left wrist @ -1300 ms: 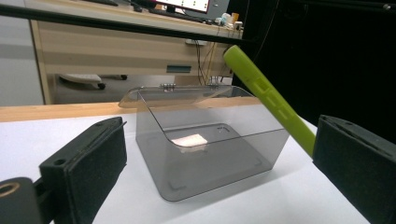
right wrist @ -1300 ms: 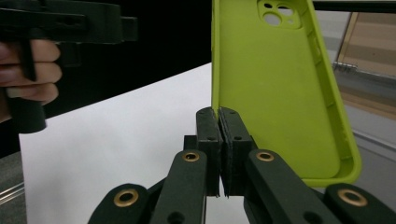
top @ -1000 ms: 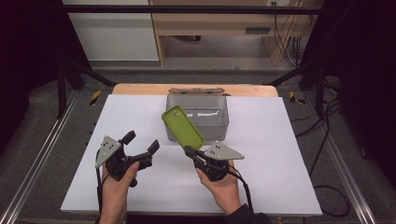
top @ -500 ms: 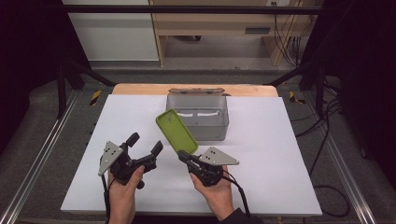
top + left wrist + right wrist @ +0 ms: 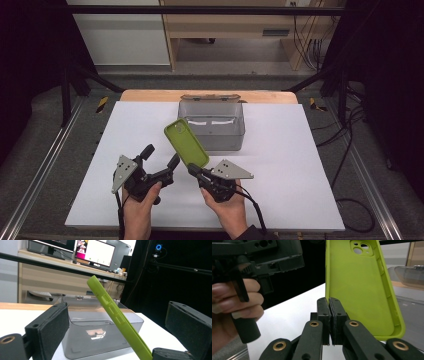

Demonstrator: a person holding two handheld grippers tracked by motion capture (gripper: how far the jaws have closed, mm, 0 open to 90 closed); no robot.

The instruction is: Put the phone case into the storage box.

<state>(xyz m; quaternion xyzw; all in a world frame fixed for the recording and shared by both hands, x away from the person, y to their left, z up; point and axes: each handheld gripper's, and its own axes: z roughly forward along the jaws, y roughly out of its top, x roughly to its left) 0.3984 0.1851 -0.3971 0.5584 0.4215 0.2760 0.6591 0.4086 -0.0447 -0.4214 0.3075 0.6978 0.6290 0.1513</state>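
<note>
A lime-green phone case [image 5: 186,142] stands tilted above the white table, camera cut-out at the top. My right gripper [image 5: 193,170] is shut on its lower edge; in the right gripper view the jaws [image 5: 329,302] pinch the side rim of the case [image 5: 359,285], hollow inside facing the camera. My left gripper [image 5: 161,156] is open just left of the case. In the left gripper view the case [image 5: 112,312] runs edge-on between the two spread pads [image 5: 50,327], touching neither. Behind it is a grey translucent box [image 5: 220,135].
The grey box [image 5: 100,332] stands at the table's far middle, in front of a wooden strip [image 5: 150,95]. White tabletop [image 5: 300,150] stretches to both sides. Metal rails [image 5: 45,165] run along the table edges. The left gripper's body and hand [image 5: 244,297] are close to the case.
The right gripper has drawn the case nearer to the person and a little left. The left gripper has shifted right, so the case now sits between its open jaws.
</note>
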